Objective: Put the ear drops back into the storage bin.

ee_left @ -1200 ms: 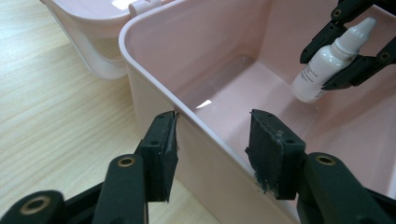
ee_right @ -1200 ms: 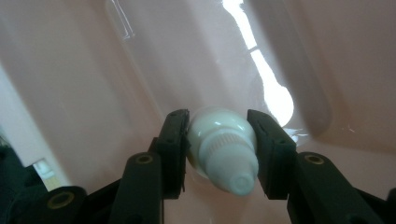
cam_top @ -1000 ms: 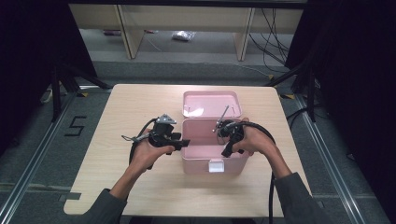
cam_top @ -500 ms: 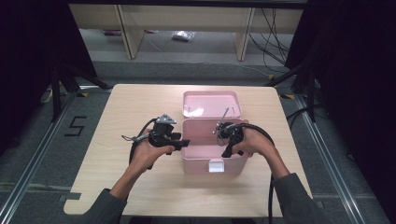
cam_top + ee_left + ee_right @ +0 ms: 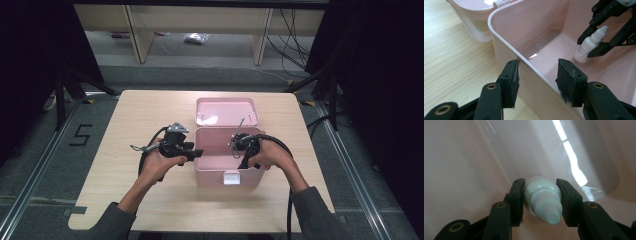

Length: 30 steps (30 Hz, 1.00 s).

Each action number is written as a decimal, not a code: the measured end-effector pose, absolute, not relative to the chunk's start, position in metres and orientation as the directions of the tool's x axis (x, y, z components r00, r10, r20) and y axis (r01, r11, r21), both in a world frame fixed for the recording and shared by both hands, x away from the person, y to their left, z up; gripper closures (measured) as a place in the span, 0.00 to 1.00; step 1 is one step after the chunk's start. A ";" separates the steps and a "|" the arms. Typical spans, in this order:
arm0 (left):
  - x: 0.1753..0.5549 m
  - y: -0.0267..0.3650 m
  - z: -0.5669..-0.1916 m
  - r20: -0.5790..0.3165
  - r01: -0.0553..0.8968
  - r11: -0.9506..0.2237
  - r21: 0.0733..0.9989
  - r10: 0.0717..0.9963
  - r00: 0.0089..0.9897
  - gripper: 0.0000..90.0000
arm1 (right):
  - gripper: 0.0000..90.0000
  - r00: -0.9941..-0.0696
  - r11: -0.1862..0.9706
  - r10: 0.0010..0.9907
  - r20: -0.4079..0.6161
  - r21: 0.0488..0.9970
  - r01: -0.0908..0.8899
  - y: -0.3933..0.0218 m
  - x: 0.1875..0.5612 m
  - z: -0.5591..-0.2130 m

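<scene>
Inside pink box (image 5: 227,162): dropper bottle (image 5: 543,201) clasped by right gripper (image 5: 541,199), not yet released; left gripper (image 5: 537,77) agape astride wall.

The worktop (image 5: 150,200) is viewed from above, while the pink box (image 5: 220,150) is viewed close-up from both claws.
</scene>
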<state>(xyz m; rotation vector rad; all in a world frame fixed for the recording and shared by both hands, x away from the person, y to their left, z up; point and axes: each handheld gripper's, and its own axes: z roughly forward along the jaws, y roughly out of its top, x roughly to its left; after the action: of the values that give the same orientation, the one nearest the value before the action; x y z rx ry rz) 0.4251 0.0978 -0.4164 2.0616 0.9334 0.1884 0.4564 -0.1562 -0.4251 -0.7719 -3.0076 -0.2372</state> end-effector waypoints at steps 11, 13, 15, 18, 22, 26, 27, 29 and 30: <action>0.425 0.097 -0.416 -0.191 0.550 -0.365 0.751 0.677 0.710 0.58 | 0.67 -0.883 0.872 0.466 0.060 0.140 0.470 -0.159 0.457 -0.428; 0.425 0.098 -0.416 -0.193 0.550 -0.367 0.750 0.674 0.713 0.58 | 0.67 -0.882 0.871 0.467 0.061 0.138 0.471 -0.159 0.457 -0.428; 0.425 0.098 -0.416 -0.193 0.550 -0.367 0.750 0.674 0.713 0.58 | 0.67 -0.875 0.864 0.479 0.071 0.137 0.485 -0.159 0.457 -0.429; 0.425 0.097 -0.417 -0.190 0.549 -0.364 0.752 0.678 0.710 0.58 | 0.67 -0.871 0.861 0.485 0.076 0.128 0.491 -0.157 0.456 -0.429; 0.425 0.097 -0.417 -0.192 0.550 -0.368 0.750 0.674 0.713 0.58 | 0.65 -0.885 0.871 0.459 0.084 0.155 0.466 -0.158 0.459 -0.429; 0.425 0.097 -0.417 -0.193 0.550 -0.365 0.751 0.675 0.712 0.58 | 0.62 -0.872 0.857 0.484 0.080 0.159 0.490 -0.158 0.456 -0.425; 0.425 0.097 -0.417 -0.191 0.549 -0.366 0.751 0.676 0.712 0.58 | 0.61 -0.874 0.859 0.480 0.078 0.160 0.486 -0.158 0.456 -0.425; 0.425 0.097 -0.417 -0.192 0.550 -0.365 0.751 0.676 0.711 0.58 | 0.59 -0.866 0.849 0.493 0.084 0.167 0.500 -0.159 0.456 -0.423; 0.425 0.097 -0.417 -0.192 0.550 -0.365 0.751 0.676 0.711 0.58 | 0.58 -0.869 0.852 0.489 0.076 0.174 0.494 -0.160 0.456 -0.421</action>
<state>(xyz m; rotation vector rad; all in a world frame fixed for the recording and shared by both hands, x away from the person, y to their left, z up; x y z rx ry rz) 0.4248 0.0965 -0.4169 2.0602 0.9329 0.1862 0.4563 -0.1595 -0.4212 -0.7954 -2.9953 -0.2941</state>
